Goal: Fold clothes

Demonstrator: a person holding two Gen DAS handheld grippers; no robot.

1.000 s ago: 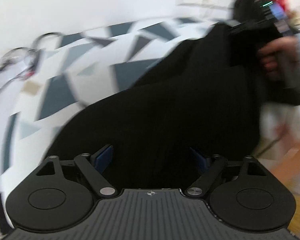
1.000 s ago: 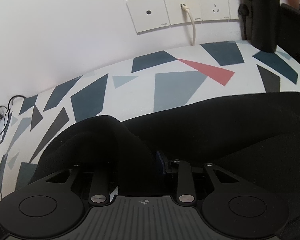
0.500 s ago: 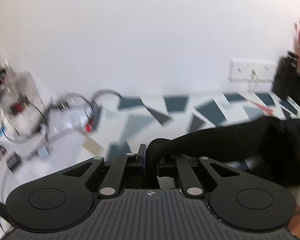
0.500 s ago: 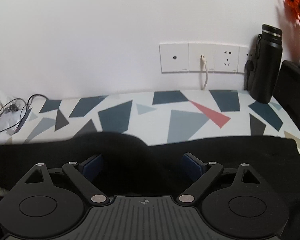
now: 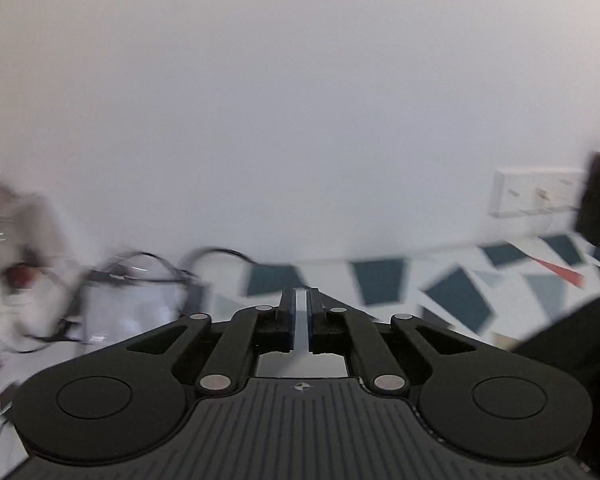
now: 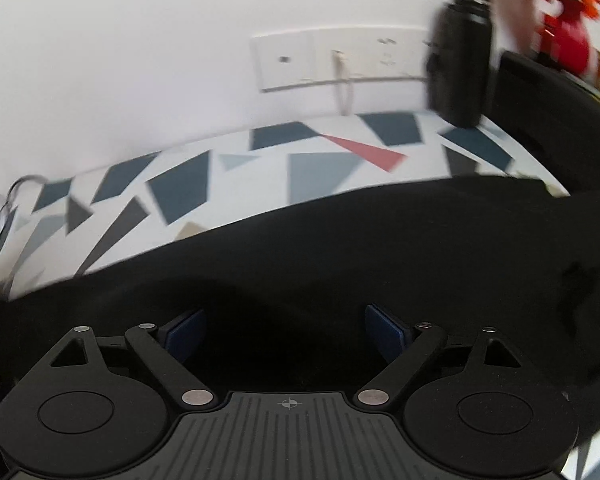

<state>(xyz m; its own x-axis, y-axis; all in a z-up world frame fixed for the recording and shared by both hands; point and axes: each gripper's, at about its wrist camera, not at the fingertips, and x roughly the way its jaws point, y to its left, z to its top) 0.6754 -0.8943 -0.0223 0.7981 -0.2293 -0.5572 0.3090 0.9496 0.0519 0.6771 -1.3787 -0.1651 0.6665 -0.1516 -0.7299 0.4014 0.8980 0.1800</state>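
A black garment (image 6: 340, 248) lies spread across the patterned tablecloth (image 6: 180, 184) in the right wrist view. My right gripper (image 6: 286, 330) is open, its blue pads apart just above the cloth, holding nothing. In the left wrist view my left gripper (image 5: 301, 312) is nearly shut with a thin gap and nothing between the pads. It is off the garment, whose edge (image 5: 564, 332) shows at the right.
A black bottle (image 6: 462, 56) stands at the back right by the wall sockets (image 6: 340, 56). Red and orange flowers (image 6: 560, 12) and a black box (image 6: 556, 108) are at the far right. Tangled cables (image 5: 140, 276) lie at the left of the table.
My left gripper has let go of the black cloth fold it was shut on and pulled away left. My right gripper stays open and has tilted down closer over the garment.
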